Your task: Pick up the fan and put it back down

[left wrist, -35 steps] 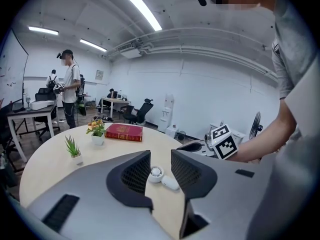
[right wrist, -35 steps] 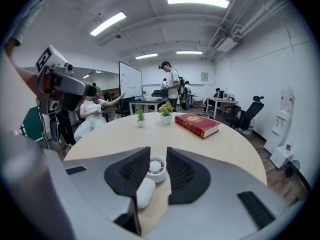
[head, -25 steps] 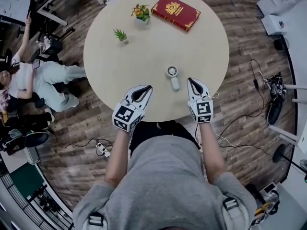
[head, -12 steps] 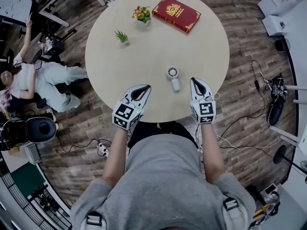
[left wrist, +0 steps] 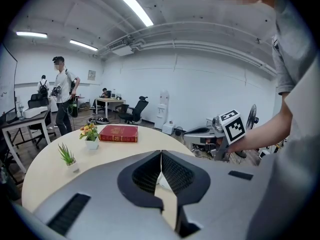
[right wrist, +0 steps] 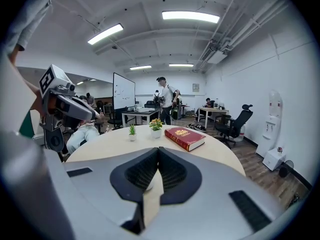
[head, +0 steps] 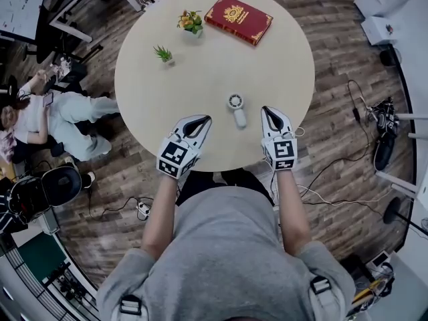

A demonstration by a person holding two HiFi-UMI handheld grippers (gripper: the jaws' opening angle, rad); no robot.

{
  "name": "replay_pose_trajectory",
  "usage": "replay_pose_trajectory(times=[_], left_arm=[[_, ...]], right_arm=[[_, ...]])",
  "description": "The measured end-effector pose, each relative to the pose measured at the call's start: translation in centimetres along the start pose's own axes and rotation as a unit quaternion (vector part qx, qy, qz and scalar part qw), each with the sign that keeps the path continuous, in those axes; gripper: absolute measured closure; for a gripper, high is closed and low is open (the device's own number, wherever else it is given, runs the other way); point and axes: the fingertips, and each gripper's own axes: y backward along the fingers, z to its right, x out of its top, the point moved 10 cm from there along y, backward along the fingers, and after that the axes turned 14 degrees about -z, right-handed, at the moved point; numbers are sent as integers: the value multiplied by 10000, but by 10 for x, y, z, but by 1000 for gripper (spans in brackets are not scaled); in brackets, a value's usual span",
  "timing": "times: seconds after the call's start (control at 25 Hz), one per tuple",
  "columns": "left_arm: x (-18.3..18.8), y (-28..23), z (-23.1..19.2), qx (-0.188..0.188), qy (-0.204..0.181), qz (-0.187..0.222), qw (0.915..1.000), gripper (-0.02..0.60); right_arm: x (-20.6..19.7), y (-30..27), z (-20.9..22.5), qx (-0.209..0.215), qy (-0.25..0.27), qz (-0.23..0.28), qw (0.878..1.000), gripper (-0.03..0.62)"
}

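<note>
A small white hand fan (head: 235,108) lies flat on the round beige table (head: 281,65), near its front edge, round head away from me. My left gripper (head: 204,118) hovers over the front edge to the fan's left, jaws shut and empty. My right gripper (head: 265,110) sits just right of the fan's handle, also shut with nothing in it. In the left gripper view the shut jaws (left wrist: 161,152) meet in a thin line. The right gripper view shows its jaws (right wrist: 158,148) pressed together the same way. Neither gripper touches the fan.
A red book (head: 238,19), a small flower pot (head: 191,22) and a little green plant (head: 163,53) stand at the table's far side. A seated person (head: 47,116) is to the left. Cables and a power strip (head: 142,207) lie on the wood floor.
Both grippers and the fan stay where they were. The head view has shifted slightly, and an office chair at the lower left has come further into view.
</note>
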Motion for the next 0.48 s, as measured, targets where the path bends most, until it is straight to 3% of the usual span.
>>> replay_pose_trajectory(times=[0.48], left_arm=[[-1, 3, 10, 29, 40, 64, 10000, 558]], right_arm=[[-8, 7, 0, -9, 46, -56, 10000, 591]])
